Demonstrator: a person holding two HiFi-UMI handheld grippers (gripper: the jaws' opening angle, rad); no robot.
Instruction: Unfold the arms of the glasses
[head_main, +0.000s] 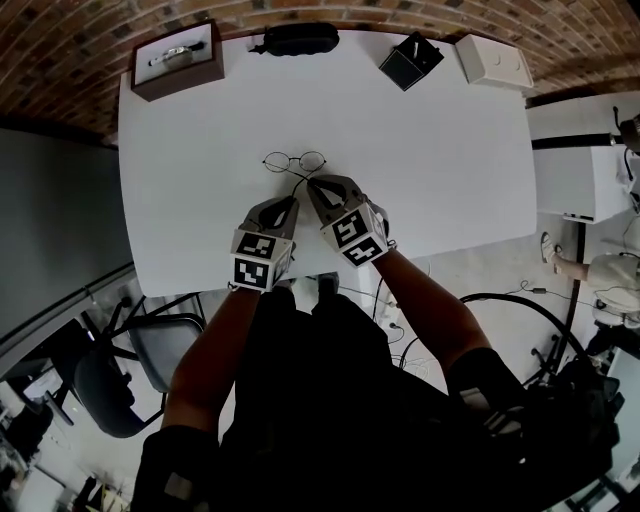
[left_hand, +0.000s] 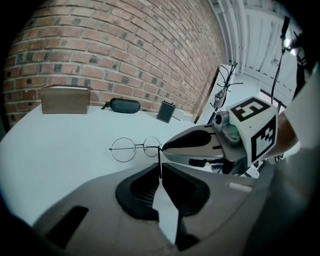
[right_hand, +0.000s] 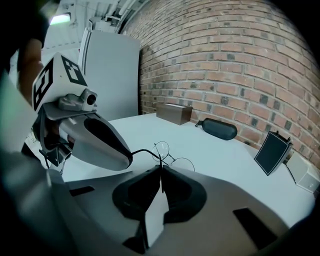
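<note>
Thin round wire-rimmed glasses (head_main: 295, 161) lie at the middle of the white table (head_main: 450, 170), just beyond both grippers. My left gripper (head_main: 292, 200) is shut on one thin wire arm. In the left gripper view that arm (left_hand: 160, 161) runs up from between the closed pads to the frame (left_hand: 134, 148). My right gripper (head_main: 311, 183) sits close beside the left one, shut on the other arm. In the right gripper view a thin wire (right_hand: 161, 176) rises from its pads to the lenses (right_hand: 172, 156). There the left gripper (right_hand: 131, 159) pinches a curved arm end.
Along the far table edge stand a brown box (head_main: 177, 58) holding a small item, a black glasses case (head_main: 300, 38), a small black box (head_main: 410, 60) and a white box (head_main: 493, 60). A brick wall is behind. The near table edge is under my wrists.
</note>
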